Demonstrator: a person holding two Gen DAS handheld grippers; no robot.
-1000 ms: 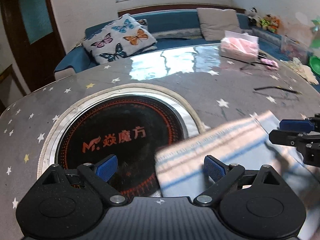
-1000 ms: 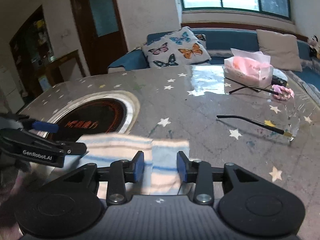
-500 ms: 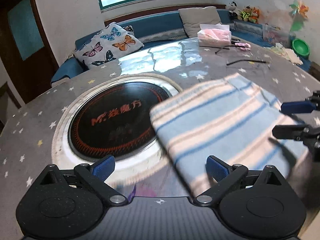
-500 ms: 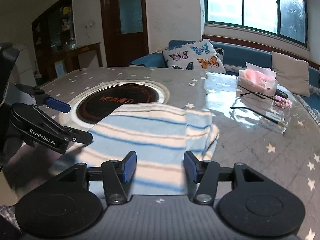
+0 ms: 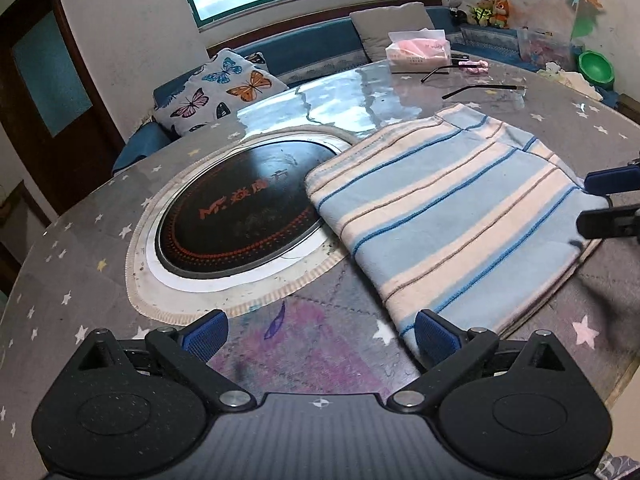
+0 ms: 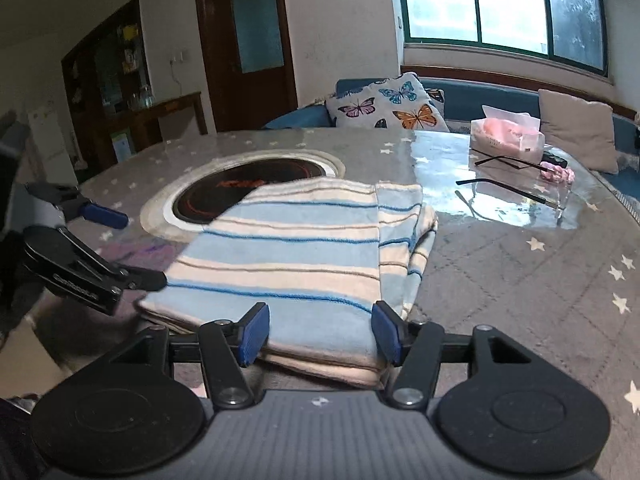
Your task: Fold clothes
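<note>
Gaping wide, left tool [image 5: 320,334] holds nothing; right tool [image 6: 319,334] is opening over striped cloth [image 6: 296,252].

Mounted behind each gripper, tilted down, close over the table's [image 5: 100,208] near edge; sharing the striped cloth [image 5: 452,216] and inset cooktop [image 6: 244,188].

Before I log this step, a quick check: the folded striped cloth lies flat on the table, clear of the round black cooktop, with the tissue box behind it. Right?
Not quite. The folded striped cloth does lie flat on the table with the tissue box behind it, but it is not clear of the round black cooktop: its far left corner overlaps the cooktop's edge. The left wrist view shows this.
</note>
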